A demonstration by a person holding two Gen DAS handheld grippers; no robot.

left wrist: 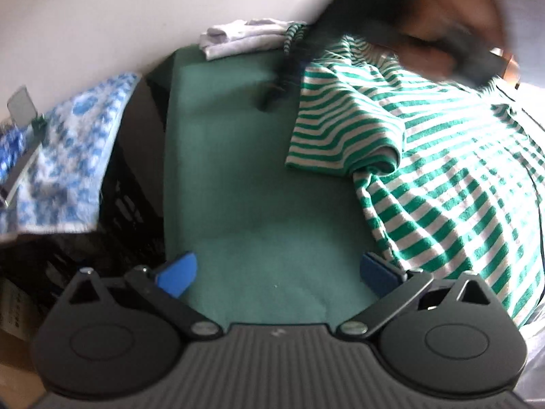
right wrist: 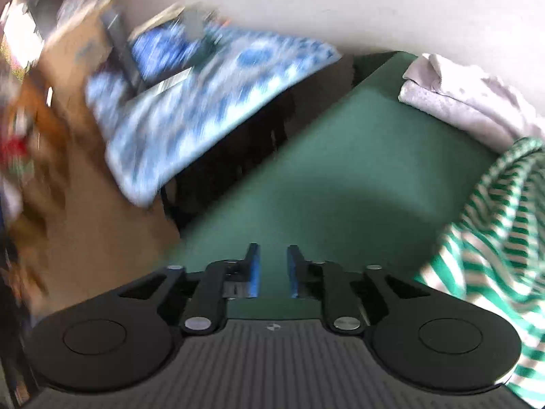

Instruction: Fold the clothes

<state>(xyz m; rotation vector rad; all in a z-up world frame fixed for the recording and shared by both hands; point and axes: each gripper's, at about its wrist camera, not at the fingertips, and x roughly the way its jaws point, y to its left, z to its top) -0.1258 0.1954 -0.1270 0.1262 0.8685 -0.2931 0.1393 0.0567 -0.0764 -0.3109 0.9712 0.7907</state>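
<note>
I'm working in a home, a laundry corner by the look of it: a green-covered table (left wrist: 245,177) against a plain white wall (left wrist: 102,17), folded clothes (right wrist: 470,99), a striped shirt (left wrist: 460,170), a black crate (left wrist: 133,187) under a blue towel (left wrist: 68,156).

Shirt (left wrist: 442,156) right on table (left wrist: 259,184); folded cloth (left wrist: 238,39) behind

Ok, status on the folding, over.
Left gripper open, empty. Right gripper part open, empty, over green table. Striped shirt rumpled, unfolded. Folded white garment at far edge; nothing blocking.
</note>
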